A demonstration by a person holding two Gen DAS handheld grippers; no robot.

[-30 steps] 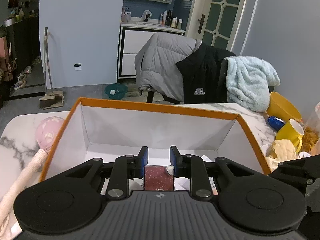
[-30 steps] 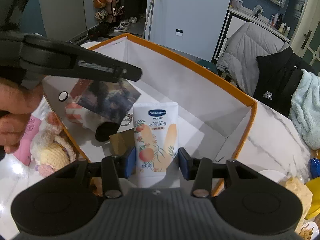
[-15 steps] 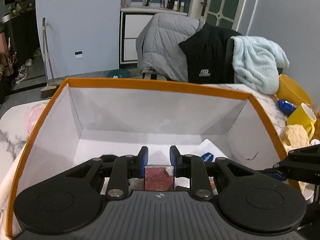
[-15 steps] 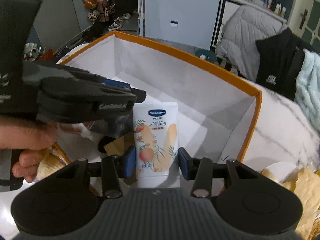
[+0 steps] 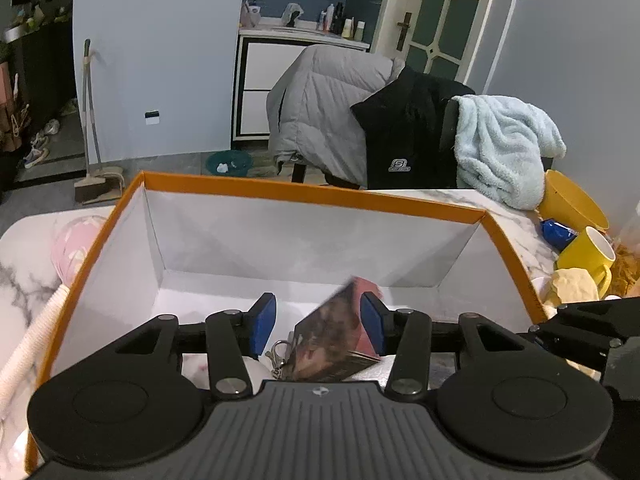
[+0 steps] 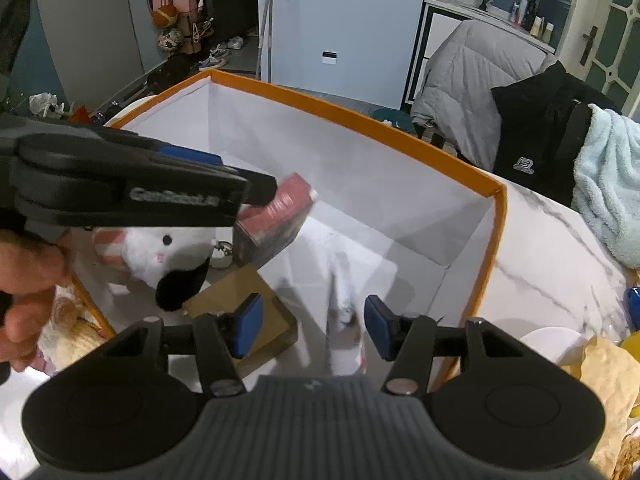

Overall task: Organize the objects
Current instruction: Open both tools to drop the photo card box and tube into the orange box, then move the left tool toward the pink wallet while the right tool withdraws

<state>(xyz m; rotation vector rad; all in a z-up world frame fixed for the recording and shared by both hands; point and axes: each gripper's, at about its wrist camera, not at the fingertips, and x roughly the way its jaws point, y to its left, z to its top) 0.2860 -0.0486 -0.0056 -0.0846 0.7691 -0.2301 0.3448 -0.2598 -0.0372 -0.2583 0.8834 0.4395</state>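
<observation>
1. Left wrist view: my left gripper hangs over the orange-rimmed box, and its jaws are wide apart and hold nothing. A small reddish box sits tilted between the blue pads, close to the right pad; I cannot tell if it touches it. It looks blurred, so I judge it is dropping into the orange-rimmed box. A key ring lies just beside it on the white floor of the box.

2. Right wrist view: my right gripper also has its jaws wide apart and grips nothing. A white tube is between them, very blurred, low inside the orange-rimmed box; I judge it is falling too. My left gripper is seen from the side, with the reddish box just under its tip. A white plush toy and a brown carton lie on the box floor.

3. Step in hand, as I judge: both things are being released into the box. The next move calls for lifting both grippers out and reaching for other loose things on the marble surface, for example the yellow mug.

4. Hard to see: the tube's print is unreadable, the reddish box's picture is smeared, and my own body hides the near part of the box floor.
</observation>
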